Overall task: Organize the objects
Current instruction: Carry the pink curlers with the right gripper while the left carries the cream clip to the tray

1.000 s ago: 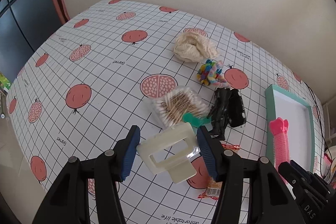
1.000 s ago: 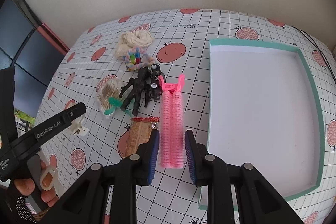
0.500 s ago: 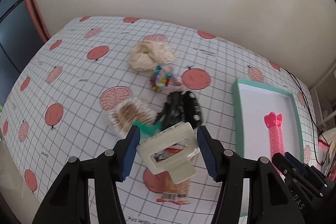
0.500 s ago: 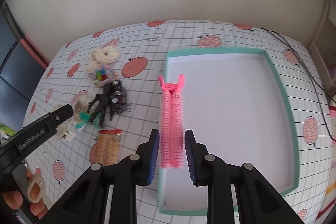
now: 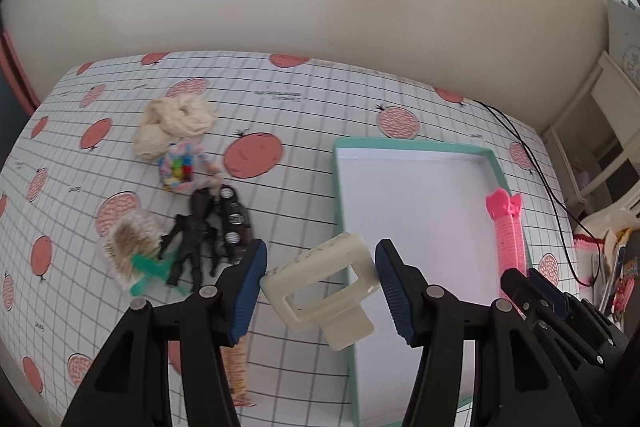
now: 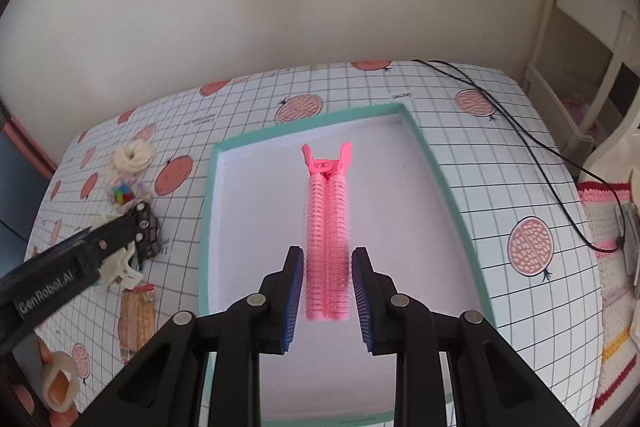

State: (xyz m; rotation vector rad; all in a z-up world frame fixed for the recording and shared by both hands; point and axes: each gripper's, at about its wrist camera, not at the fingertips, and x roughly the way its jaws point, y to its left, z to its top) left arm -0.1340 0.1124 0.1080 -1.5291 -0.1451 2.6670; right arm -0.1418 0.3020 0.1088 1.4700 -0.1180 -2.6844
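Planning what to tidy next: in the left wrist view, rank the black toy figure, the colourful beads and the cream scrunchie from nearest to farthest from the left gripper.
From the left gripper:
1. Black toy figure, just left.
2. Colourful beads, behind it.
3. Cream scrunchie, farthest back.

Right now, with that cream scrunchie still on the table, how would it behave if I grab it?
The cream scrunchie looks soft and bunched, so it would probably squash and flop rather than hold shape. It seems light for its bulk. It touches the multicoloured hair tie, so a push might drag that along; rolling seems unlikely on the flat tablecloth.
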